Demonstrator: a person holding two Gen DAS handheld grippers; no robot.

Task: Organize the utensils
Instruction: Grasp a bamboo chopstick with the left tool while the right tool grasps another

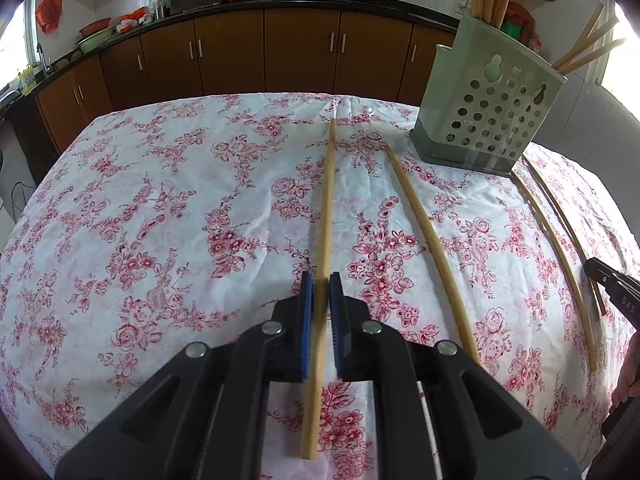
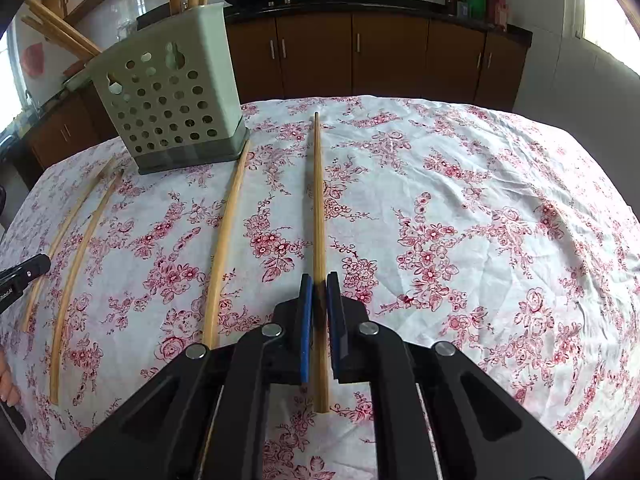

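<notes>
On the floral cloth [image 1: 160, 200] — left gripper [image 1: 320, 284] and right gripper [image 2: 320, 284] each pinching a chopstick [image 1: 326, 208], bare cloth alongside.

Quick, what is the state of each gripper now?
Left gripper: closed on a chopstick.
Right gripper: closed on another chopstick.

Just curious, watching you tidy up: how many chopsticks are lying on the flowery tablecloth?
4. One chopstick is pinched in the left claw, another in the right claw, and two lie between them. More stand in the holder, uncounted.
</notes>
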